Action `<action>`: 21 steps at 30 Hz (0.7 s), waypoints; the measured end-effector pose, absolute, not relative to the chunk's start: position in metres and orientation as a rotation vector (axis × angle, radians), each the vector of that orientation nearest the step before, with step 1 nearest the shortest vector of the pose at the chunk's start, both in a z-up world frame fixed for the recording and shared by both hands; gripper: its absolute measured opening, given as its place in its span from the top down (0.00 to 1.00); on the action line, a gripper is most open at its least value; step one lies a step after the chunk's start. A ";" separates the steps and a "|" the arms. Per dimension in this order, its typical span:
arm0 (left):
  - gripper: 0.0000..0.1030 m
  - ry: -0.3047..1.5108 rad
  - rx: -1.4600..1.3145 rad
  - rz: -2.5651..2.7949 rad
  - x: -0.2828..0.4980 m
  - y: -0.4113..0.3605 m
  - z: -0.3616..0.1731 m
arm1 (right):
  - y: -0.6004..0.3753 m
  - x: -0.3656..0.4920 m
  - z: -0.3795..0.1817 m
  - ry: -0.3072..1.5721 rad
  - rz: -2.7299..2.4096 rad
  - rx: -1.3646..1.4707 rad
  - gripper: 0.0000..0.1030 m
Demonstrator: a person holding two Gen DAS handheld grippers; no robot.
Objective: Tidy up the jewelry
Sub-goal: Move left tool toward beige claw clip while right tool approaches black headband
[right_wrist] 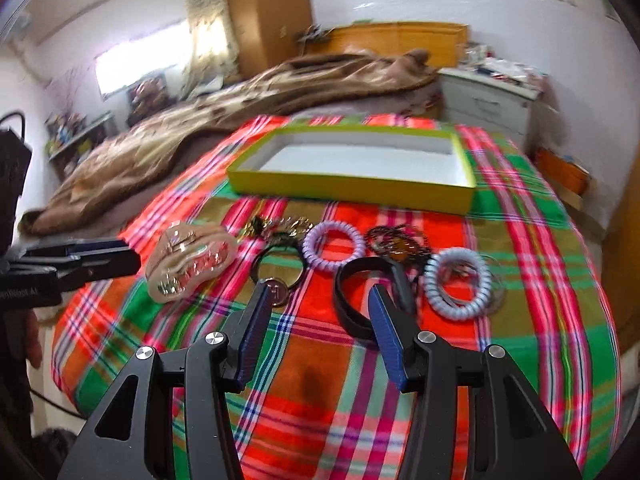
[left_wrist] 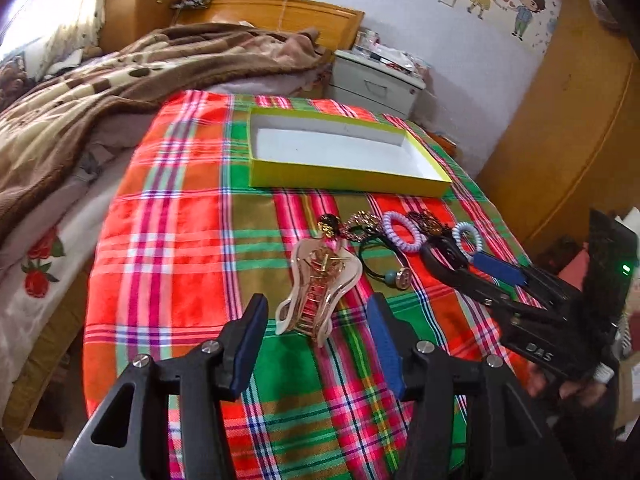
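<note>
A clear pink hair claw lies on the plaid cloth, its near end between the spread fingers of my left gripper, which is open and not pressing on it. My right gripper is open too, low over a black band, with its right finger overlapping the band. Between the two lie a black cord tie with a round charm, a gold chain, a purple spiral tie, dark beads and a pale blue spiral tie. Behind them stands a yellow-green box, white and bare inside.
The plaid cloth covers a small table against a bed with a brown blanket. A white nightstand stands behind it and a wooden wardrobe to the right. A hand holds the right gripper.
</note>
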State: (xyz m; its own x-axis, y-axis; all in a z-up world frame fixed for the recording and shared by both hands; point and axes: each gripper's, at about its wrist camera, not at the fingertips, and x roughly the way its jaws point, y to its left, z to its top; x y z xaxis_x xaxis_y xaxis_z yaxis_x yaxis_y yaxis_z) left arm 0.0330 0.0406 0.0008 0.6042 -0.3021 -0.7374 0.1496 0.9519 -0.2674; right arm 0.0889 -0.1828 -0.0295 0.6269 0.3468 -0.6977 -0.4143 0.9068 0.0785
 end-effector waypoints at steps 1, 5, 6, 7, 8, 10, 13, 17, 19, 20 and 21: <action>0.48 0.889 -0.188 -0.269 0.035 0.042 0.000 | -0.181 0.092 -0.032 0.788 0.442 -0.119 0.50; 0.48 0.931 -0.222 -0.283 0.046 0.046 -0.008 | -0.175 0.110 -0.043 0.850 0.460 -0.176 0.50; 0.48 0.931 -0.221 -0.276 0.047 0.047 -0.009 | -0.175 0.111 -0.044 0.855 0.462 -0.185 0.51; 0.48 0.929 -0.210 -0.273 0.047 0.046 -0.009 | -0.173 0.112 -0.045 0.856 0.471 -0.203 0.51; 0.48 0.930 -0.201 -0.276 0.048 0.045 -0.009 | -0.171 0.112 -0.047 0.859 0.482 -0.216 0.51; 0.48 0.929 -0.194 -0.280 0.050 0.045 -0.009 | -0.168 0.116 -0.050 0.869 0.487 -0.236 0.51; 0.48 0.936 -0.184 -0.287 0.052 0.043 -0.010 | -0.164 0.117 -0.054 0.883 0.491 -0.262 0.51; 0.48 0.947 -0.187 -0.290 0.052 0.042 -0.012 | -0.159 0.116 -0.056 0.883 0.507 -0.297 0.65; 0.48 0.947 -0.188 -0.284 0.052 0.042 -0.012 | -0.157 0.116 -0.056 0.883 0.511 -0.313 0.68; 0.48 0.949 -0.188 -0.284 0.052 0.042 -0.012 | -0.157 0.116 -0.056 0.884 0.510 -0.313 0.72; 0.48 0.950 -0.189 -0.284 0.052 0.042 -0.012 | -0.158 0.116 -0.055 0.885 0.513 -0.310 0.74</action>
